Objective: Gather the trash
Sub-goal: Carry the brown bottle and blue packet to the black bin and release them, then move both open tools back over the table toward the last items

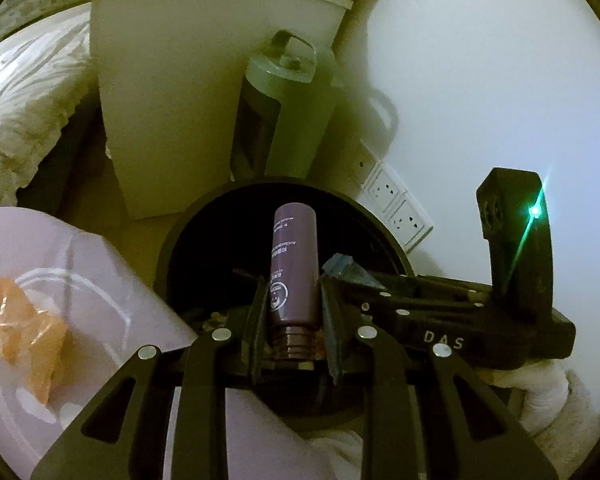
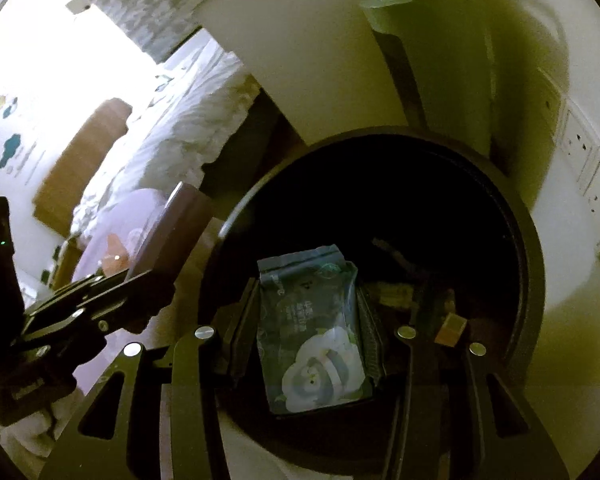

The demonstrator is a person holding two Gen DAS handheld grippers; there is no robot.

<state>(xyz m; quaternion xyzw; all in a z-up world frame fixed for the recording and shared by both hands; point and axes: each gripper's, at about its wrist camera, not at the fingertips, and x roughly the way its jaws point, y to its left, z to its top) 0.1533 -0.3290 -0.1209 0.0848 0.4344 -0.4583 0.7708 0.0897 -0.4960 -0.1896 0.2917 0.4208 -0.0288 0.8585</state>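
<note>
My left gripper [image 1: 293,292] is shut on a dark purple bottle [image 1: 293,264] with no cap, and holds it over the black round trash bin [image 1: 180,236]. My right gripper [image 2: 308,304] is shut on a dark green tissue pack with a white flower print [image 2: 310,336], held over the bin's opening [image 2: 380,200]. The right gripper also shows in the left wrist view [image 1: 340,268], with the pack's end sticking out. The left gripper with the bottle [image 2: 168,224] shows at the left of the right wrist view. Some scraps lie at the bin's bottom [image 2: 396,294].
A pale lilac plate [image 1: 80,280] with an orange wrapper [image 1: 24,332] lies left of the bin. A white cabinet [image 1: 180,100] and a grey-green tower appliance [image 1: 284,112] stand behind it. Wall sockets [image 1: 396,208] sit to the right. A white bed [image 2: 180,132] is at the left.
</note>
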